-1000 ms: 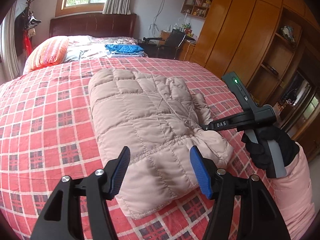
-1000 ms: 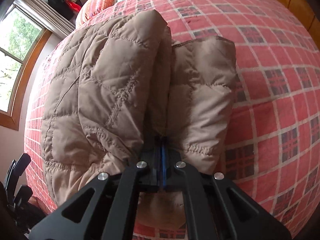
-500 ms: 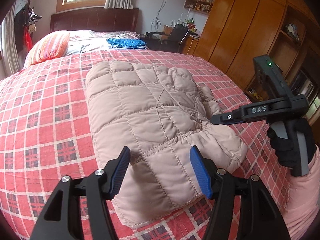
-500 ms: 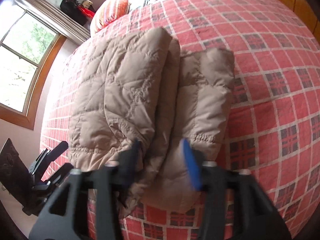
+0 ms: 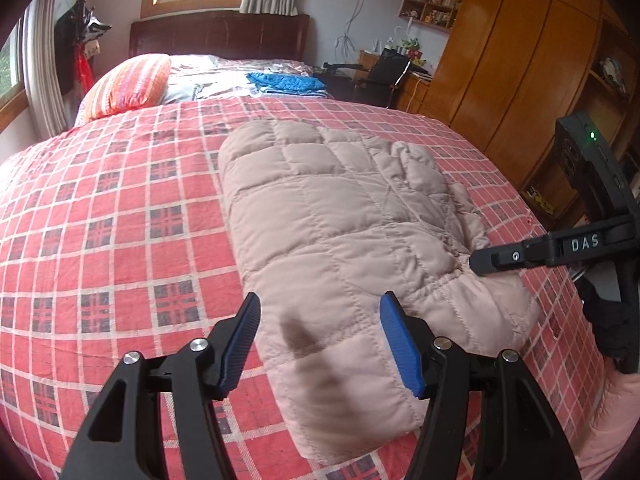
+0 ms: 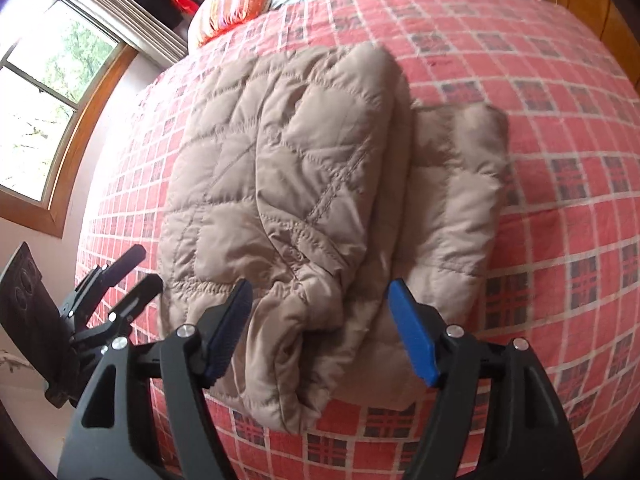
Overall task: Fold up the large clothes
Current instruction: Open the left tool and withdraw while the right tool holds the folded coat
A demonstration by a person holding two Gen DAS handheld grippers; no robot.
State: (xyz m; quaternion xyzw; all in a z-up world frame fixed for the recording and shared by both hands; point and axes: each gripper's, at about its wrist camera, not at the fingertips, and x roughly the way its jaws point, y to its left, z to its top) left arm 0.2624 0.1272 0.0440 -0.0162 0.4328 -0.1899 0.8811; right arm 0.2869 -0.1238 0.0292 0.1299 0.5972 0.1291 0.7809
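The quilted beige jacket (image 5: 340, 240) lies folded into a long, thick bundle near the foot edge of the bed, on the red plaid bedspread (image 5: 100, 220), its length running up toward the headboard. In the right wrist view one padded layer is doubled over another, and a narrower flap, probably a sleeve or side panel, sticks out flat on the far side; the elastic hem sits bunched at the near end. That layout suggests the sides are already turned in so the bulk stacks in one strip, ready for a crosswise fold. The left gripper (image 5: 320, 344) hovers above the near end with its blue pads wide apart, gripping nothing, placed as if to take the hem edge. The right gripper (image 6: 320, 328) is likewise spread apart and empty, held just off the hem corner on the other side, so the two flank the bundle's end. Farther off, a striped orange pillow (image 5: 128, 84) and a blue folded cloth (image 5: 286, 82) rest near the headboard, well clear of the work.
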